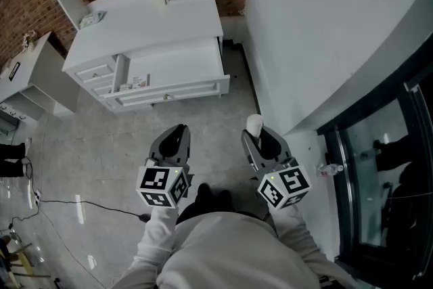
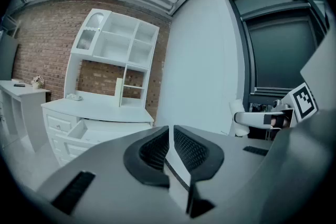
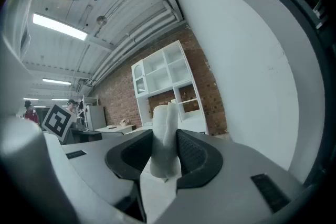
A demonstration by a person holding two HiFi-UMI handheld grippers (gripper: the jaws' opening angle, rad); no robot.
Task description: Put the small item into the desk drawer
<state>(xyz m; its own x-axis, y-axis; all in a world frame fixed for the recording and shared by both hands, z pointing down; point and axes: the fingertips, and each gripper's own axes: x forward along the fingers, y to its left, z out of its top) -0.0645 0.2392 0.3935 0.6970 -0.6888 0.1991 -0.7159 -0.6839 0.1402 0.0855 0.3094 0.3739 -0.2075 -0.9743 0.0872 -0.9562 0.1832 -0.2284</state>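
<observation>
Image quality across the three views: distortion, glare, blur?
Head view: sharp, evenly lit, light streaks reflected on the floor lower left. Left gripper view: heavy fisheye, dark corners, bluish cast, desk legible. Right gripper view: same fisheye, ceiling light blown out, white item between the fingers sharp.

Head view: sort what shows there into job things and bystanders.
Job: white item, clamped in the right gripper; open desk drawer.
Lying about: floor cable; bottle by the window; small object on the desktop.
</observation>
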